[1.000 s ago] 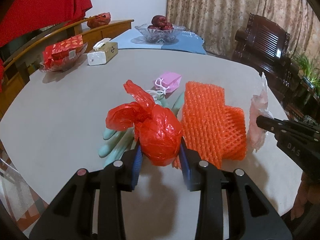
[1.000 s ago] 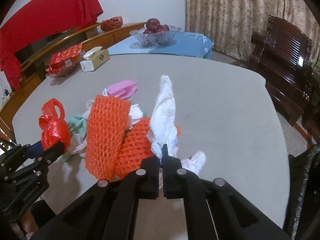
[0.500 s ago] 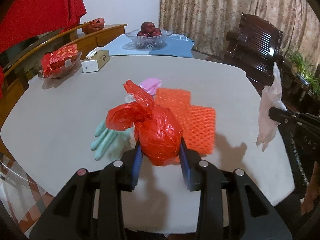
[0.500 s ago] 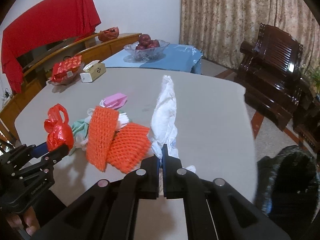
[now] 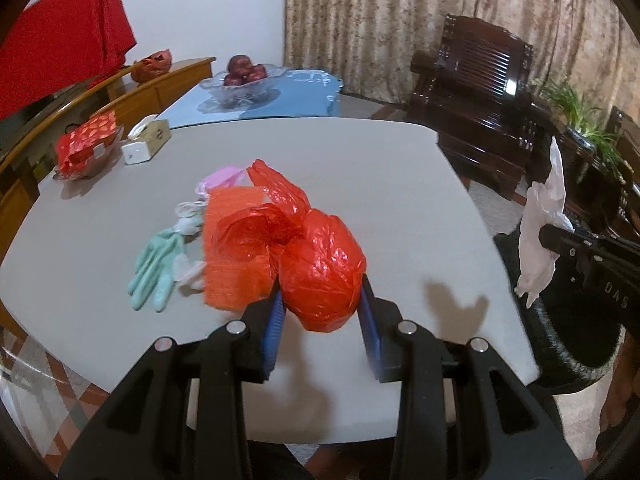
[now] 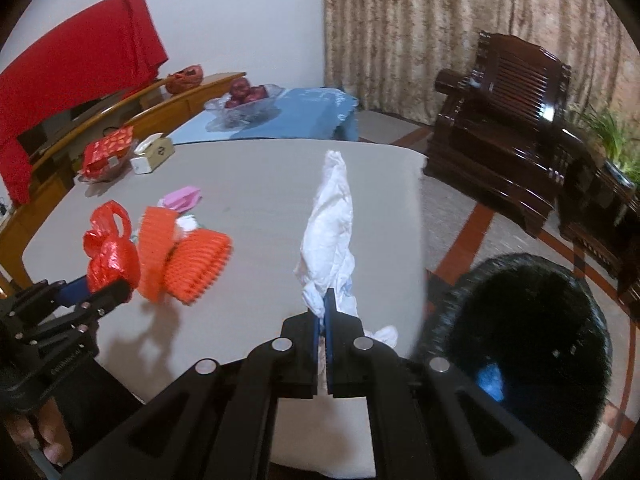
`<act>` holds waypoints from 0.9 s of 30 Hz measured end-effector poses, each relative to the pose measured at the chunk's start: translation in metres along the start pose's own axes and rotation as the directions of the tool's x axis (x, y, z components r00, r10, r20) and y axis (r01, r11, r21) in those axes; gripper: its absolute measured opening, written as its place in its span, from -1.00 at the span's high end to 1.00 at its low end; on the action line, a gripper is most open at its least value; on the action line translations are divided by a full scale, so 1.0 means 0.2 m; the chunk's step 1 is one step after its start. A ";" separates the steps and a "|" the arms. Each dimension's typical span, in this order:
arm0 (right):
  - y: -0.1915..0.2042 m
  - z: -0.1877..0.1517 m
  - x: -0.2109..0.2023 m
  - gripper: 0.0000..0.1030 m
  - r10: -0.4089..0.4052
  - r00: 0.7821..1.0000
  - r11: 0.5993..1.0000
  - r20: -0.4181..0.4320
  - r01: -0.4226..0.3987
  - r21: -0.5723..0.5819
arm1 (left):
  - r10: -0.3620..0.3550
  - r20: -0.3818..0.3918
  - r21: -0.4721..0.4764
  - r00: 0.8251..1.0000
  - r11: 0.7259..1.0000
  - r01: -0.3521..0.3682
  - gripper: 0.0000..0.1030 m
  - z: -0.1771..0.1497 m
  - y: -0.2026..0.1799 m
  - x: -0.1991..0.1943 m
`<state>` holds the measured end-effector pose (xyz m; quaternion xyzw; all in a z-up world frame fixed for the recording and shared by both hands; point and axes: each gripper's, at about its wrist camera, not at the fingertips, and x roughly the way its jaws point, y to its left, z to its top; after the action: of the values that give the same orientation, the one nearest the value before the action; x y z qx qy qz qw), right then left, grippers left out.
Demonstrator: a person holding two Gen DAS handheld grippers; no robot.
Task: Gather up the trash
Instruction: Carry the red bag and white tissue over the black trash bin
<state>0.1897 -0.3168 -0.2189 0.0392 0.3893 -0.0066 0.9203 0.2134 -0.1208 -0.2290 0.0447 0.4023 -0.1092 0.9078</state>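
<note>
Two tools lift trash above the desk (image 5: 400,184).
The left tool (image 5: 320,300) pinches a knotted red plastic bag (image 5: 320,268); the right tool (image 6: 323,312), lettered "DAS", is pressed together on a white plastic bag (image 6: 330,220).

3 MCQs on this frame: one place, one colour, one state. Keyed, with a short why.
1. Where is the black bin? A on the table; B on the floor past the table edge; C on the armchair.
2. What colour is the bag in the left gripper? A red; B blue; C white.
3. What is the right gripper doing? A open, empty; B shut on the white bag; C shut on the glove.

B: the bin stands on floor tiles.
A: crinkled red plastic.
B: pads pinch the white bag.
</note>
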 end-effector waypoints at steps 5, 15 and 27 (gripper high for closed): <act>-0.17 -0.06 -0.05 0.95 -0.033 0.999 0.999 -0.006 0.033 0.030 | -0.035 -0.011 0.026 0.999 0.999 0.035 0.35 0.00 -0.18 -0.01; -0.51 -0.15 -0.15 0.95 -0.109 0.994 0.992 -0.009 0.110 0.061 | -0.116 -0.031 0.087 0.993 0.989 0.119 0.35 0.00 -0.60 0.00; -0.84 -0.24 -0.14 0.95 -0.138 0.990 0.986 -0.031 0.140 0.095 | -0.146 -0.080 0.120 0.986 0.981 0.155 0.35 -0.06 -1.05 0.11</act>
<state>0.1287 -0.4803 -0.2446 0.0568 0.4014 -0.0892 0.9098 0.1702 -0.3262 -0.2507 0.0751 0.4289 -0.2012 0.8775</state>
